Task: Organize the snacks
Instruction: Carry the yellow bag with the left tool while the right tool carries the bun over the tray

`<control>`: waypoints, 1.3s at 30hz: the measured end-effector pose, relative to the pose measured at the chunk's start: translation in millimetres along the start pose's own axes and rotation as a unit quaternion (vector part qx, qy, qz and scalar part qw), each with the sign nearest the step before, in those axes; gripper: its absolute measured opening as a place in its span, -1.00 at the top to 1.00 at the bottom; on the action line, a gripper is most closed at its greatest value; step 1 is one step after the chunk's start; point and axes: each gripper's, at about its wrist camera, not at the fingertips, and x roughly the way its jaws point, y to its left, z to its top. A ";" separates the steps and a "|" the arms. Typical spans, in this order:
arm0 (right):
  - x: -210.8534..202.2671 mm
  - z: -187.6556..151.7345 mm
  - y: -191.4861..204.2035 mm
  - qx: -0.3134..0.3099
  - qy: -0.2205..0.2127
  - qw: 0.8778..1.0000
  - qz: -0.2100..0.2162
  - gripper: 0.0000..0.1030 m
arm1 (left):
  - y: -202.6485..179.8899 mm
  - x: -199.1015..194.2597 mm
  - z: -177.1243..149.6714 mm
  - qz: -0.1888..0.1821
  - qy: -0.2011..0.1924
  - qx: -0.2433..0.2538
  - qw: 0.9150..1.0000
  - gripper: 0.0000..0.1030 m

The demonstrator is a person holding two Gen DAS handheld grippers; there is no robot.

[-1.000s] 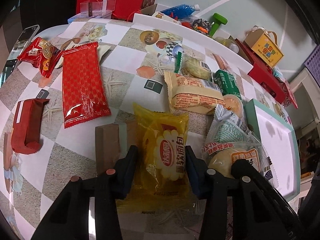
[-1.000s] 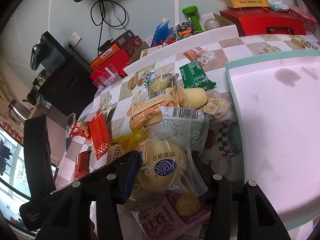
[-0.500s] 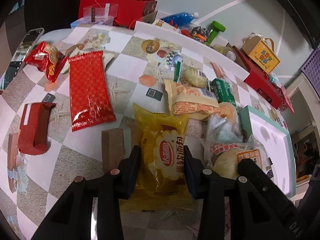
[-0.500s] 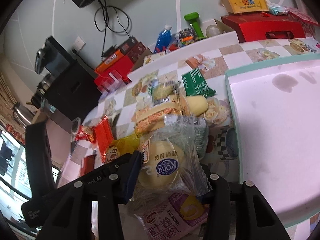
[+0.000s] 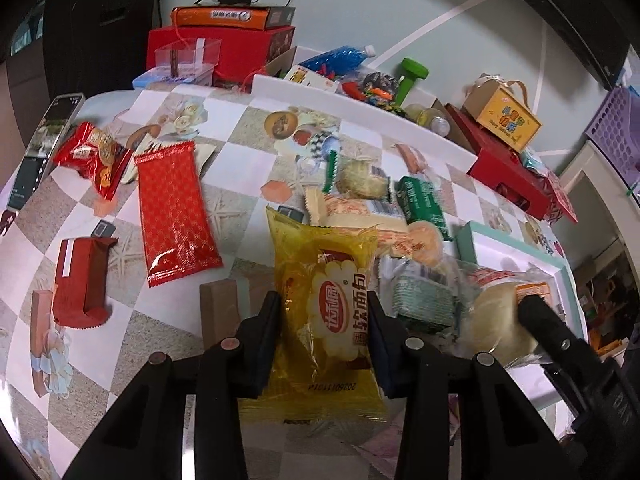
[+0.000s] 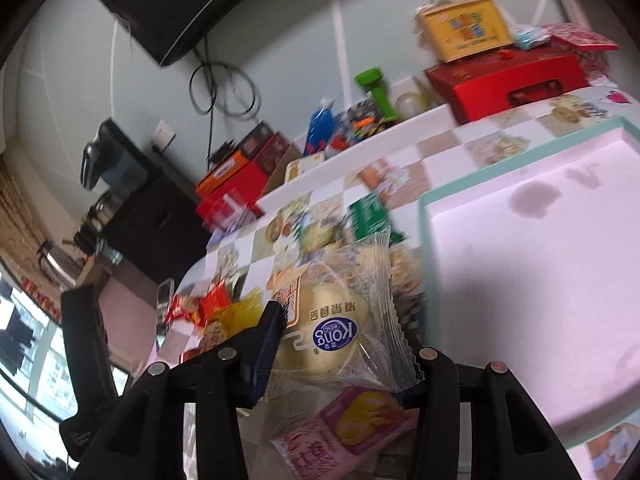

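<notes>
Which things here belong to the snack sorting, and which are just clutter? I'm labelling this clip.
Job:
yellow bread packet in the left gripper
clear bun packet in the right gripper
pink tray
long red wrapper
green packet

Lying about:
phone
green dumbbell
blue bottle

Yellow bread packet (image 5: 328,312) and clear-wrapped round bun (image 6: 340,332) held above the checkered table (image 5: 120,320).

A green dumbbell (image 5: 412,80) and a blue bottle (image 5: 336,56) lie behind the checkered surface (image 5: 120,344), beside stacked red boxes (image 5: 224,48). A phone (image 5: 44,148), seemingly, rests at its left edge.
</notes>
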 end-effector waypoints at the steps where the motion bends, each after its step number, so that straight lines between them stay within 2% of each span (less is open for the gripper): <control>1: -3.5 1.8 -3.4 0.005 -0.006 1.000 -0.002 0.04 | -2.5 -2.1 0.2 -0.002 -0.004 0.003 1.000 0.19; 5: -23.5 9.5 -22.4 0.029 -0.036 0.999 -0.023 0.04 | -18.1 -9.6 1.3 -0.013 -0.019 0.024 0.999 0.19; 10: -54.8 16.8 -55.8 0.065 -0.081 0.991 -0.083 0.04 | -52.8 -11.6 -3.0 -0.040 -0.025 0.066 0.997 0.19; 18: -108.1 20.0 -119.1 0.144 -0.138 0.967 -0.161 0.04 | -124.1 -4.8 -21.0 -0.092 -0.016 0.143 0.985 0.19; 23: -125.0 19.6 -143.2 0.171 -0.155 0.953 -0.197 0.04 | -157.3 7.2 -35.3 -0.109 0.004 0.173 0.979 0.19; 30: -134.9 17.8 -165.9 0.187 -0.166 0.943 -0.220 0.04 | -188.0 23.9 -50.4 -0.119 0.021 0.206 0.971 0.19; 39: -136.1 16.0 -172.5 0.189 -0.163 0.941 -0.230 0.04 | -207.2 38.9 -59.2 -0.121 0.039 0.225 0.966 0.18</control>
